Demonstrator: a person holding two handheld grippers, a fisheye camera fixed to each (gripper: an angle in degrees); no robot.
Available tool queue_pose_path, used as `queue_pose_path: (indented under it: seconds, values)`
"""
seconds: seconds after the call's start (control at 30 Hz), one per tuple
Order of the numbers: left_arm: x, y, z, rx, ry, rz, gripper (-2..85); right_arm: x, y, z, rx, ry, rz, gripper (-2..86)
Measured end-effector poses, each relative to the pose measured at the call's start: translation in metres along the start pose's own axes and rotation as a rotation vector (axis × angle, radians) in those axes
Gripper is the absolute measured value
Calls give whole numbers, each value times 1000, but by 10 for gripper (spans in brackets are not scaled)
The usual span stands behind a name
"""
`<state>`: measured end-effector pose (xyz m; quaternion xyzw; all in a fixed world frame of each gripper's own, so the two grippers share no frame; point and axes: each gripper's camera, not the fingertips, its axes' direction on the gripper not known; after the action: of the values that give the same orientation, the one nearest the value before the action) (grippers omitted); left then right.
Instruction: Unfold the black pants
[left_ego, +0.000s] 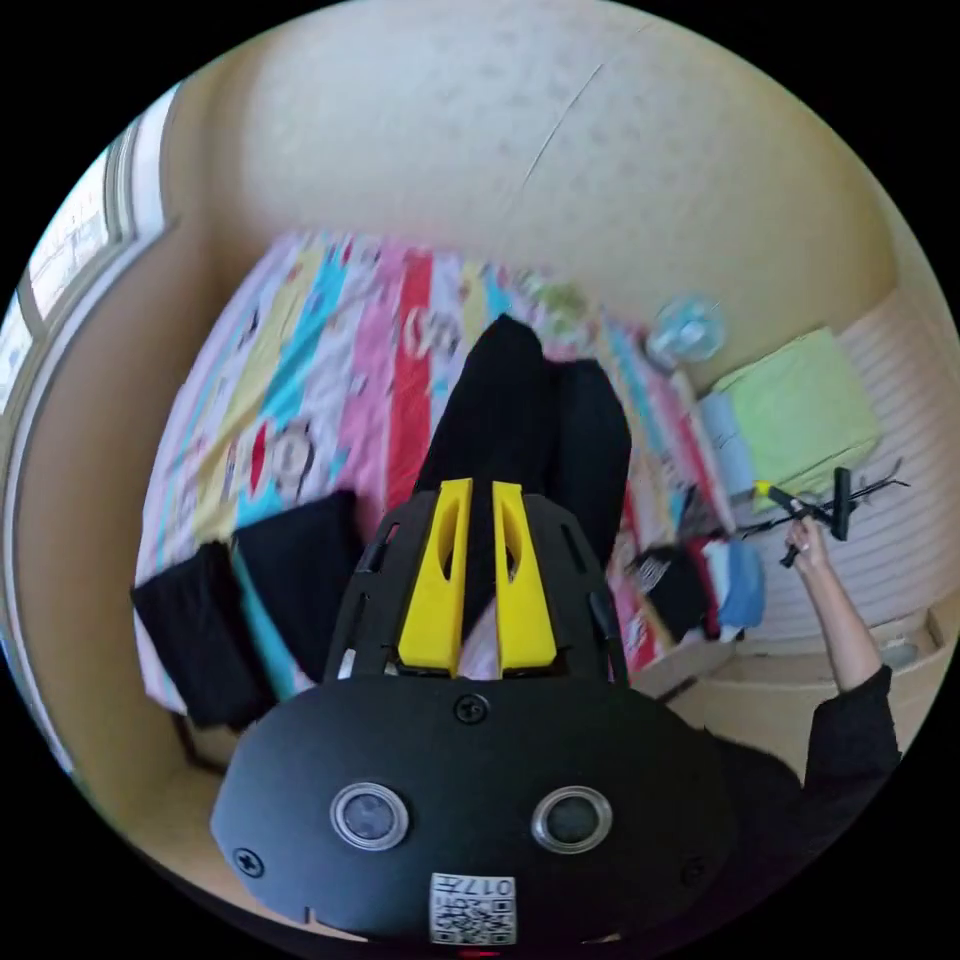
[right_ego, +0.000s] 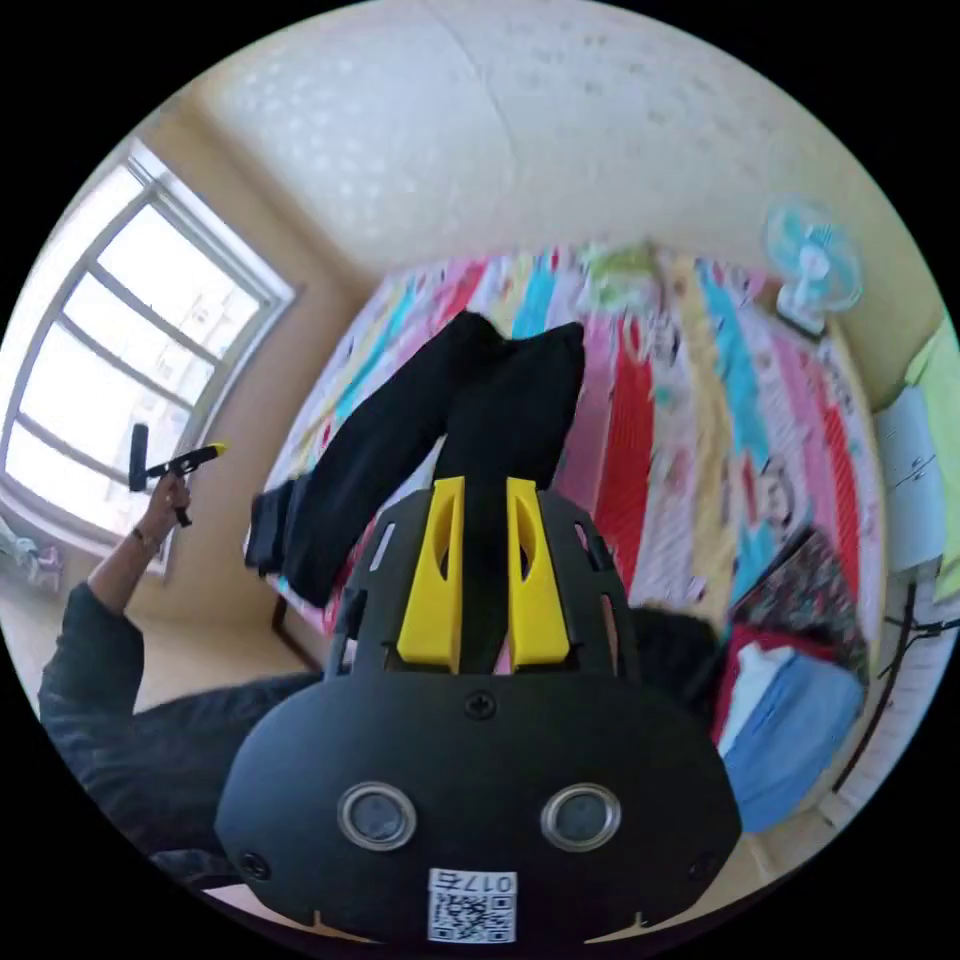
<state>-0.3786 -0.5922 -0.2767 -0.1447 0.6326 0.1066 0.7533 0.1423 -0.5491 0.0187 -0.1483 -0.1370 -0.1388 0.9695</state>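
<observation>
Left gripper view has your left gripper (left_ego: 478, 490) set narrow with black pants (left_ego: 530, 420) cloth between its jaws, legs hanging toward twelve o'clock over the striped bed (left_ego: 330, 350), likewise your right gripper (right_ego: 478, 485); next, I judge, spread them flat.

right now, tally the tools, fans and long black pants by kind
yellow-jawed black tools: 2 (left tool, right tool)
small blue table fan: 1
long black fabric pants: 1
total: 4
</observation>
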Motion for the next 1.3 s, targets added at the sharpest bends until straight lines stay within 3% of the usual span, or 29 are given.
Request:
queue_pose_path:
  seconds: [0.13, 0.37, 0.53, 0.73, 0.83, 0.9, 1.03, 1.23, 1.3]
  values:
    - [-90, 92, 106, -286, -58, -148, 67, 61, 98, 147, -290, -146, 207, 75]
    - [-156, 121, 135, -316, 36, -225, 112, 97, 187, 239, -423, -287, 464, 80]
    - [-188, 117, 161, -345, 1, -216, 123, 85, 181, 271, -426, -369, 487, 85]
    - [-212, 124, 163, -349, 9, -156, 75, 73, 178, 298, -267, -573, 607, 79]
    - [-219, 142, 125, -244, 135, -158, 49, 74, 183, 305, -188, -677, 639, 77]
    - [-213, 155, 93, -150, 268, -128, 42, 76, 182, 304, -142, -720, 633, 77]
    - [-155, 176, 26, -10, 348, -16, 30, 81, 146, 298, -139, -709, 535, 83]
    - [-38, 189, -22, 78, 505, 256, -1, 58, -11, 303, -199, -665, 261, 107]
    - [-14, 194, -25, 73, 448, 299, -3, 44, -68, 311, -211, -640, 182, 115]
